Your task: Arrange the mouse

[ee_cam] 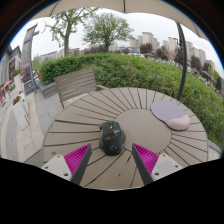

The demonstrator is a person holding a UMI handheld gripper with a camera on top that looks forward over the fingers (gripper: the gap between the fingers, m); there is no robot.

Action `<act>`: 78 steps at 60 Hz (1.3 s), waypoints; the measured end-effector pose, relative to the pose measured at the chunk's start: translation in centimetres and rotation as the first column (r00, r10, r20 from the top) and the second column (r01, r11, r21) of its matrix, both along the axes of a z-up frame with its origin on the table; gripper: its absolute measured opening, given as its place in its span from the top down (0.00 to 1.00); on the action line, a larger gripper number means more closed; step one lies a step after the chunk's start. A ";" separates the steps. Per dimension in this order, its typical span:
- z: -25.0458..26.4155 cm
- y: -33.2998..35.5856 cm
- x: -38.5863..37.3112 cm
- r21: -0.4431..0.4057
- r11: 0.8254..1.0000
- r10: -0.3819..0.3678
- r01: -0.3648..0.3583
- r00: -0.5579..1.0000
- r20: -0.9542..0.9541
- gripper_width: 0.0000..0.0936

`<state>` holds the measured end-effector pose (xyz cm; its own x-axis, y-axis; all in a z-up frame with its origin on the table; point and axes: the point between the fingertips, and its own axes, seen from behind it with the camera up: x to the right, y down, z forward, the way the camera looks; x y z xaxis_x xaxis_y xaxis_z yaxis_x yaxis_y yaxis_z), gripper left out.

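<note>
A black computer mouse (111, 137) lies on a round wooden slatted table (90, 115), near its middle. My gripper (112, 158) is open, its two fingers with magenta pads (79, 158) spread wide on either side, just short of the mouse. The mouse sits slightly ahead of the fingertips and rests on the table, with clear gaps to both fingers. A light grey oval mouse pad (175, 117) lies on the table to the right, beyond the right finger.
A wooden chair (76, 84) stands behind the table on the left. A green hedge (140, 70) runs behind the table, with trees and buildings beyond. A paved walkway (22, 120) lies to the left.
</note>
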<state>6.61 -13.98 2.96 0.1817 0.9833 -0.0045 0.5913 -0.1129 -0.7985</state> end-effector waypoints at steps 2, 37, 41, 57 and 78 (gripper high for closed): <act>-0.6 0.4 -0.8 0.003 1.000 -0.001 0.001 1.000 0.000 0.08; -4.8 2.7 -9.8 0.002 1.000 -0.008 0.008 1.000 0.004 0.13; -4.9 2.7 -10.1 0.010 1.000 -0.011 0.011 1.000 0.004 0.19; -3.9 2.7 -10.3 -0.032 0.999 0.024 -0.023 0.999 0.039 0.45; 13.9 16.2 -15.3 0.017 1.000 0.020 -0.017 0.985 -0.172 0.44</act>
